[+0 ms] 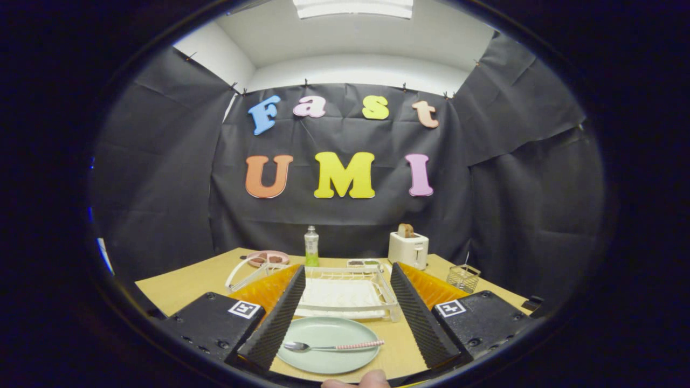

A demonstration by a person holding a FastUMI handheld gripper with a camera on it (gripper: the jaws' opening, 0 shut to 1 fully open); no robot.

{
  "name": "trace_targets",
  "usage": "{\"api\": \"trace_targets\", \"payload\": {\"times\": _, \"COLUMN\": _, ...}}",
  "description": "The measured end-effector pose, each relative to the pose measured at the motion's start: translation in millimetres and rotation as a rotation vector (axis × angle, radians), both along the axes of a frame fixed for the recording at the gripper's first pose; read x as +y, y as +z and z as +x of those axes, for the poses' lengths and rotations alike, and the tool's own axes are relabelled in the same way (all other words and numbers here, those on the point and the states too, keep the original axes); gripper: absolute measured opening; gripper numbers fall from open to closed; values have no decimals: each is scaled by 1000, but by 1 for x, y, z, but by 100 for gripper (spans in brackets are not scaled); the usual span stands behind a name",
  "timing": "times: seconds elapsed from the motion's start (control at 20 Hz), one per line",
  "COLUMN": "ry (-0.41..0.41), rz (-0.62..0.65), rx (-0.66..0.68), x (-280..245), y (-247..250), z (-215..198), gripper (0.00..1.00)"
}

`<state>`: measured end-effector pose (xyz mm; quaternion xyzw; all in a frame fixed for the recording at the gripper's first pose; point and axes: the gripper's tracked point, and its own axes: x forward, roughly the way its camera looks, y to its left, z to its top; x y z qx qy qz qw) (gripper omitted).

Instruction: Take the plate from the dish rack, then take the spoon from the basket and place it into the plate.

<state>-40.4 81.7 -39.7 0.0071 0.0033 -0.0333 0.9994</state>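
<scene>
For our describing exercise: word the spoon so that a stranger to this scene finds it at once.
Start at the white wire dish rack on the tan table. Just before it, between the open tool's fingers, lies a round pale green plate. On it rests the metal spoon, alone in having a pink checked handle.

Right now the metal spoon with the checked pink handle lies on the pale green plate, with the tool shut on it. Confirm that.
Wrong in one respect: the tool is open, its fingers apart either side of the pale green plate, as the gripper view shows. The metal spoon with the checked pink handle does lie on the plate.
</scene>
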Motion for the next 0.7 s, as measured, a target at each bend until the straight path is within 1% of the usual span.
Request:
{"api": "trace_targets", "payload": {"times": 0.3, "ry": 10, "rz": -1, "rx": 17, "x": 3, "y": -7, "z": 4, "gripper": 100}}
{"api": "trace_targets", "payload": {"times": 0.45, "ry": 3, "rz": -17, "rx": 6, "x": 4, "y": -4, "z": 4, "gripper": 100}}
{"api": "trace_targets", "payload": {"times": 0.7, "ry": 13, "rz": -29, "rx": 4, "x": 12, "y": -4, "z": 5, "gripper": 100}}
